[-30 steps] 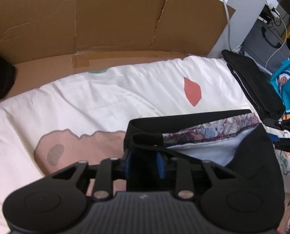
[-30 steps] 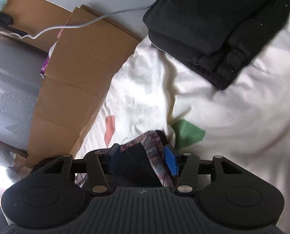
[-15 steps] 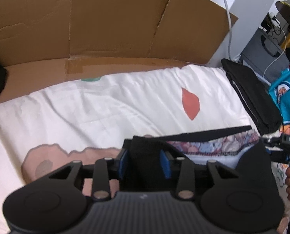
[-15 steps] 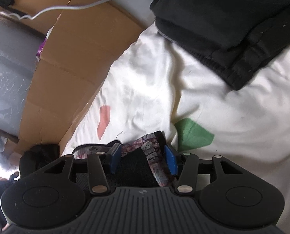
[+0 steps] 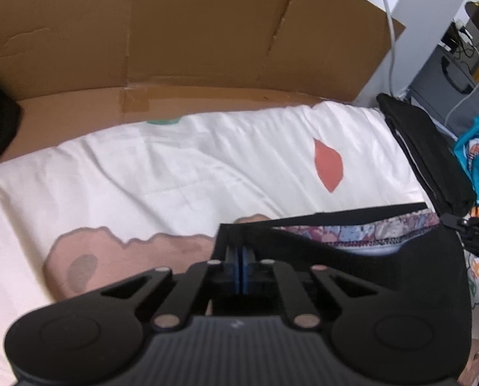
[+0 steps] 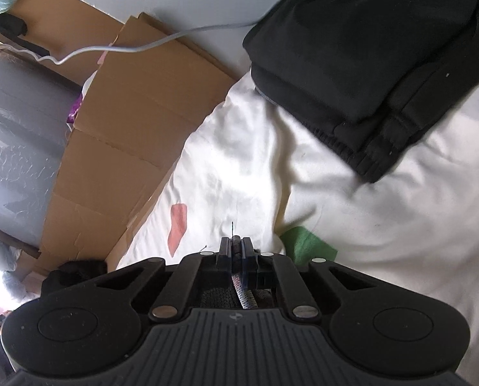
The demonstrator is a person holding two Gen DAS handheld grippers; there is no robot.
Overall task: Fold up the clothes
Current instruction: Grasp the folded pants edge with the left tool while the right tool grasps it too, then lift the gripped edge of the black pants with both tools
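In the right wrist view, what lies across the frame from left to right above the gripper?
Grey plastic-wrapped bulk → flattened brown cardboard → pink patch on the white sheet → green patch → folded black garment.

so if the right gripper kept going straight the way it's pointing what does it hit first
Probably the white bedsheet just ahead of the right gripper, which points down at the bed while shut on the black patterned-lined garment. The folded black clothes lie farther off to the right; depth is uncertain.
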